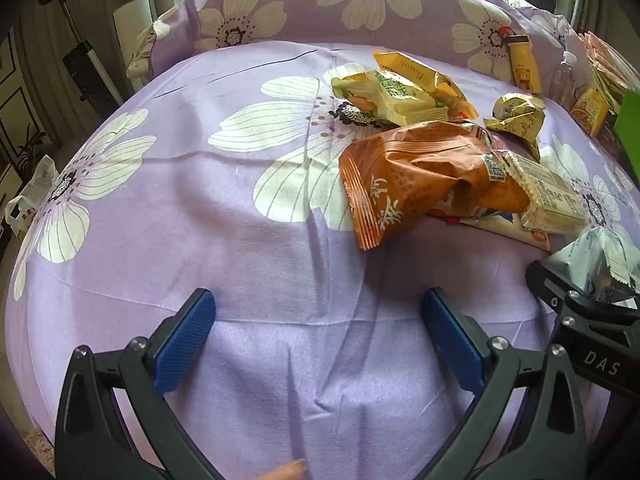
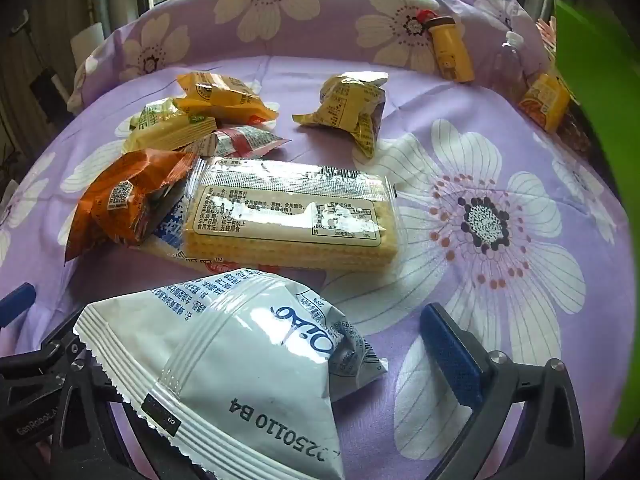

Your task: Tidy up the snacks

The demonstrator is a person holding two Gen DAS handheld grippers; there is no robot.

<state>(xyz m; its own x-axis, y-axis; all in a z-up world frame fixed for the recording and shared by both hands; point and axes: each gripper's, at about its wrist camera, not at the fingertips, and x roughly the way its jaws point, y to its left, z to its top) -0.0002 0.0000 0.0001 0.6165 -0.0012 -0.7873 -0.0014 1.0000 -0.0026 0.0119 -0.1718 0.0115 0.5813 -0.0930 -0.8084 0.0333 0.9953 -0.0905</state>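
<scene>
Counted on the purple sheet (image 2: 420, 92): one white packet (image 2: 248, 364), one orange packet (image 2: 120, 196), two wafer packs (image 2: 292, 216), one crumpled gold wrapper (image 2: 356, 108), one yellow bear bottle (image 2: 450, 50), one clear bottle (image 2: 510, 60).

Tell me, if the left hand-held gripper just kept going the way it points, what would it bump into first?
Probably only the bedspread. The left hand-held gripper is open and empty, angled down at bare purple cloth; the orange snack bag lies farther on and to the right, likely off its line.
</scene>
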